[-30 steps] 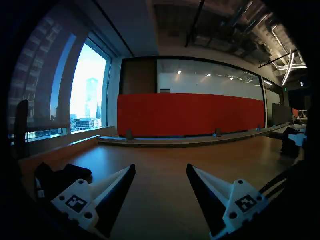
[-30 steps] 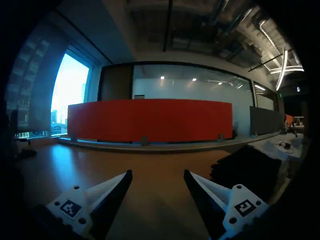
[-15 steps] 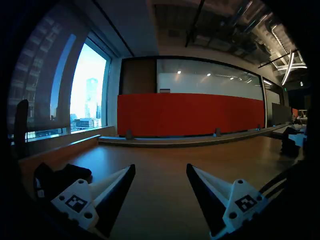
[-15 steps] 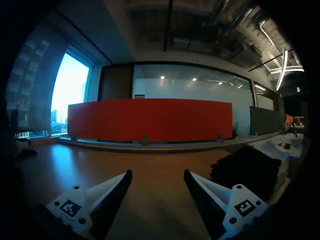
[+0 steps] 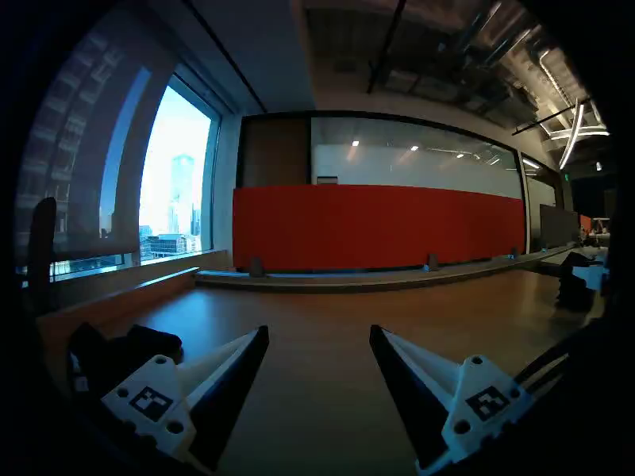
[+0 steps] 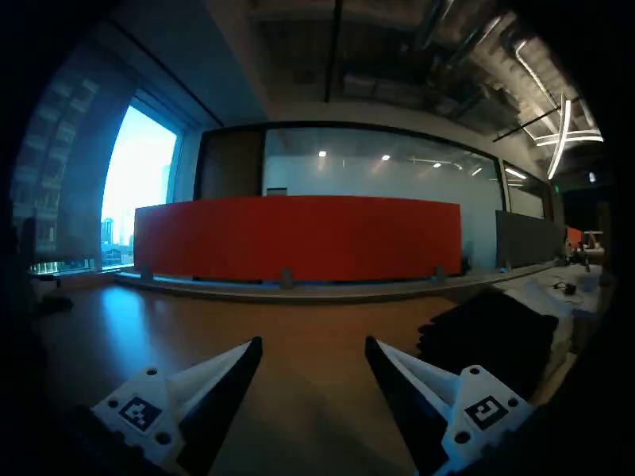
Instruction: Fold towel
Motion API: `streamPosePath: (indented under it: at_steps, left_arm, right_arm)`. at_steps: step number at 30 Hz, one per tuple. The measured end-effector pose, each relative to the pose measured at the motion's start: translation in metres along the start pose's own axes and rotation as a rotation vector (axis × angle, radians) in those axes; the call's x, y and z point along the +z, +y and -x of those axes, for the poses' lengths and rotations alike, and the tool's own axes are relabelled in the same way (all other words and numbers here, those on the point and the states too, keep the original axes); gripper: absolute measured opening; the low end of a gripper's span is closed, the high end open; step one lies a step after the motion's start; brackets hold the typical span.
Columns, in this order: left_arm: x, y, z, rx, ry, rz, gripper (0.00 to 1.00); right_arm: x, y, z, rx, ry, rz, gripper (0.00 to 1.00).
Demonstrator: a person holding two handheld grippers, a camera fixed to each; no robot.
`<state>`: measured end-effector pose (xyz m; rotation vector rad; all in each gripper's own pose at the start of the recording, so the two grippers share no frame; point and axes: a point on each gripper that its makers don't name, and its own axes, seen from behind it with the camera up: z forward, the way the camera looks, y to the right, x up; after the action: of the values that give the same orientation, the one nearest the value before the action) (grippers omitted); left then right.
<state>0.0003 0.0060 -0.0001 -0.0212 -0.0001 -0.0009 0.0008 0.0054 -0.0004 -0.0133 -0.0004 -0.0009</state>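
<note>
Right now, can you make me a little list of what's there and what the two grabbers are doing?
room: big window, red panel along the far edge
surface: wooden table
left hand-held gripper: open, holding nothing, low over the table
right hand-held gripper: open, holding nothing, low over the table
towel: maybe the dark folded stack lying on the table, off to the right in the right gripper view; too dark to be sure
folding: not started, nothing is touched

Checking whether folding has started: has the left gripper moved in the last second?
No. In the left gripper view the red partition sits in the same spot above the open left gripper as in both earlier pictures.
</note>
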Motion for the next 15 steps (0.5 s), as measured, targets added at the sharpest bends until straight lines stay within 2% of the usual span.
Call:
streamPosePath:
  at_steps: [15]
  left_arm:
    - [-0.0001,-0.0006,-0.0009,0.000,0.000,0.000,0.94]
  right_arm:
    - [0.0004,0.0005,0.0003,0.000,0.000,0.000,1.00]
